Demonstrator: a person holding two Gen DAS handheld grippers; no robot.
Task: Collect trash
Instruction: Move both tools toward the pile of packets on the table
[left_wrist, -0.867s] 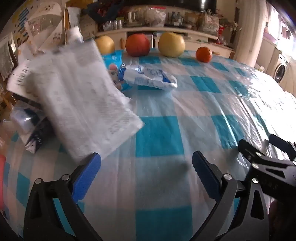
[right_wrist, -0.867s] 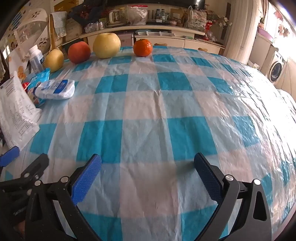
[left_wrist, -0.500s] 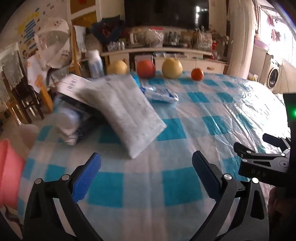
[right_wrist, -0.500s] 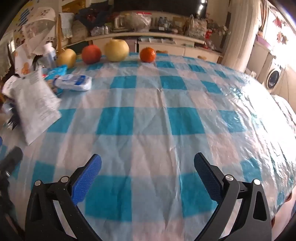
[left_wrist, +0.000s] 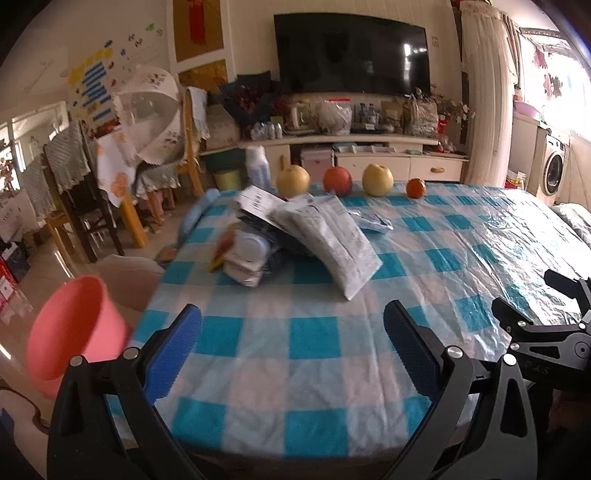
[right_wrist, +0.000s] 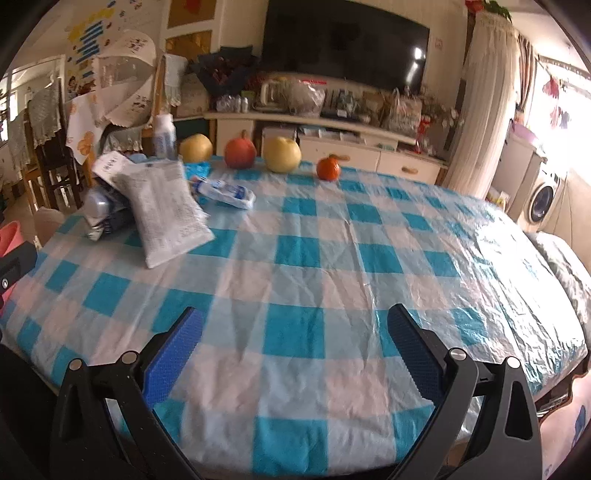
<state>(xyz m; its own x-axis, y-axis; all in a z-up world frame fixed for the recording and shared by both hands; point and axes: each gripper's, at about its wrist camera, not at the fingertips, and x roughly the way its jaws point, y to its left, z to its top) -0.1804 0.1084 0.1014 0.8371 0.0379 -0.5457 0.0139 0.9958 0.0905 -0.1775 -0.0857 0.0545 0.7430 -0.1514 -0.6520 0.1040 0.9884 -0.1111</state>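
Holding both tools wide apart, nothing between pads: left tool (left_wrist: 291, 347), right tool (right_wrist: 295, 347), both over near edge of blue-and-white checked plastic-covered worktop (right_wrist: 295, 332).

Trash sits far-left corner: flat grey printed plastic pouch (left_wrist: 328, 236) leaning on heap of small packets and round white tub (left_wrist: 247, 254).

- Pouch slick, limp: your pinch may slip or fold it.
- Pulling pouch may topple heap off worktop edge.
- Pink plastic bucket (left_wrist: 74, 325) below left edge: your drop may miss.
- Row of round fruit (right_wrist: 282, 154) beyond: not trash, don't knock.
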